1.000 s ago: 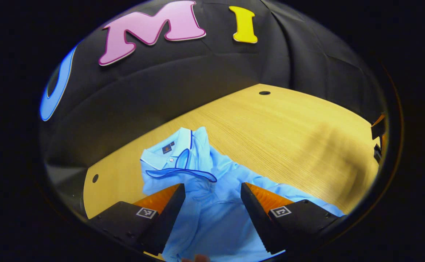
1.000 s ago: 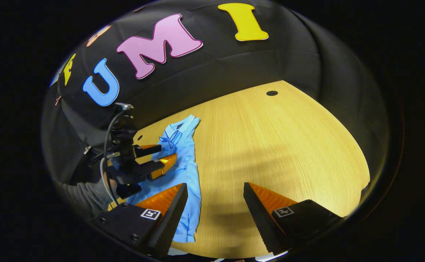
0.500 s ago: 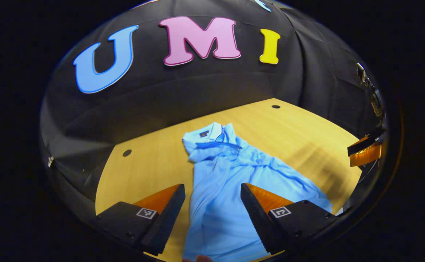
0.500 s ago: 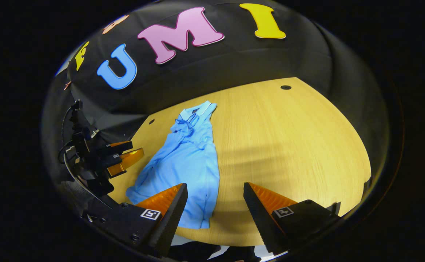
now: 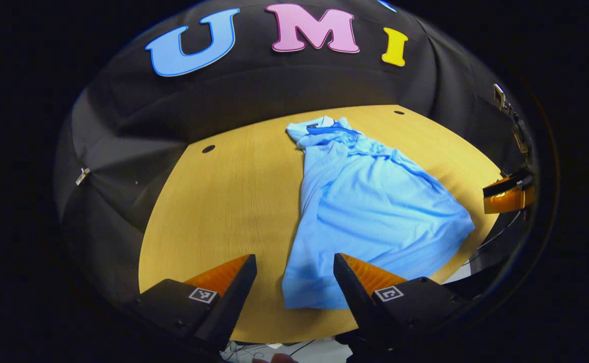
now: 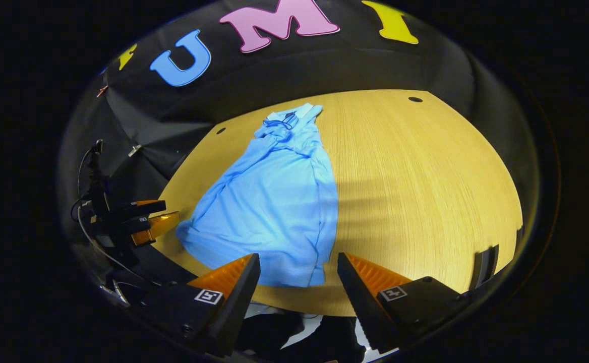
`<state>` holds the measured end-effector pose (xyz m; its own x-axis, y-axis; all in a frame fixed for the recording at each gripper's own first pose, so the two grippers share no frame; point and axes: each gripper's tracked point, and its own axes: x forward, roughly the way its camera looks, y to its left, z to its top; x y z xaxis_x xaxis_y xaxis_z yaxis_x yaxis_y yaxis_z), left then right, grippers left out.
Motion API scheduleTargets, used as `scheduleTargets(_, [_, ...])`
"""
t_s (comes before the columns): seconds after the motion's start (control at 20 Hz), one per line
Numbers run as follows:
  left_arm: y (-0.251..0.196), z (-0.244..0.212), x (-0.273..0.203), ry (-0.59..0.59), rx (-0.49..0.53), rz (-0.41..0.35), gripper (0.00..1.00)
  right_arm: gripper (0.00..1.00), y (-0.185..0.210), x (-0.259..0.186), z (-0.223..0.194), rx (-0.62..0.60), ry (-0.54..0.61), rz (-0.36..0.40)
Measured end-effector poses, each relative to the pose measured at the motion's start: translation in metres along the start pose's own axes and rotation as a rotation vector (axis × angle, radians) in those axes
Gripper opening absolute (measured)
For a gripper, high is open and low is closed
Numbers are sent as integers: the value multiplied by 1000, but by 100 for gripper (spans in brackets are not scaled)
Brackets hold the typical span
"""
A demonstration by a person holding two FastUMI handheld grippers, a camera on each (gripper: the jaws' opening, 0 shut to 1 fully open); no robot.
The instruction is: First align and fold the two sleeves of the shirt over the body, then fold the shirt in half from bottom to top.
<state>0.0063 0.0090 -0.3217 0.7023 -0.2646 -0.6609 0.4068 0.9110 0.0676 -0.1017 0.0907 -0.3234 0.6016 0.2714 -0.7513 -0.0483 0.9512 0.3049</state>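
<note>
A light blue polo shirt (image 5: 370, 201) lies lengthwise on the wooden table (image 5: 224, 201), collar (image 5: 319, 126) at the far end, hem near the front edge. Its sleeves are folded in over the body. In the right gripper view the same shirt (image 6: 274, 196) spreads left of centre, collar (image 6: 289, 117) far off. My left gripper (image 5: 294, 282) is open above the near hem corner, holding nothing. My right gripper (image 6: 298, 282) is open over the hem at the table's front edge, also with nothing in it. The left gripper (image 6: 143, 222) also shows at the left of the right gripper view.
The round-edged table (image 6: 425, 186) has small dark holes (image 5: 208, 148) (image 6: 415, 99) near its back. Bare wood stretches right of the shirt in the right gripper view. Cables hang off the left gripper's body. The right gripper's tip (image 5: 506, 194) shows at the right of the left gripper view.
Both grippers have pulled back toward the front edge and risen, so the whole shirt now shows. The shirt lies flatter and more spread out than a second ago.
</note>
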Motion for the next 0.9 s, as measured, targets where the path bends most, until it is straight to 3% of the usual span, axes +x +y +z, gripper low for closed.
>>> scheduleTargets(0.45, [-4,-49,15,80,-64,-50,98,96,2,22,-32,-33,68,-80])
scheduleTargets(0.7, [-16,-54,19,92,-74,-79,97,96,3,40,-44,-54,111,-119])
scheduleTargets(0.9, [-21,-53,21,94,-75,-90,94,97,-3,43,-44,-142,117,-156])
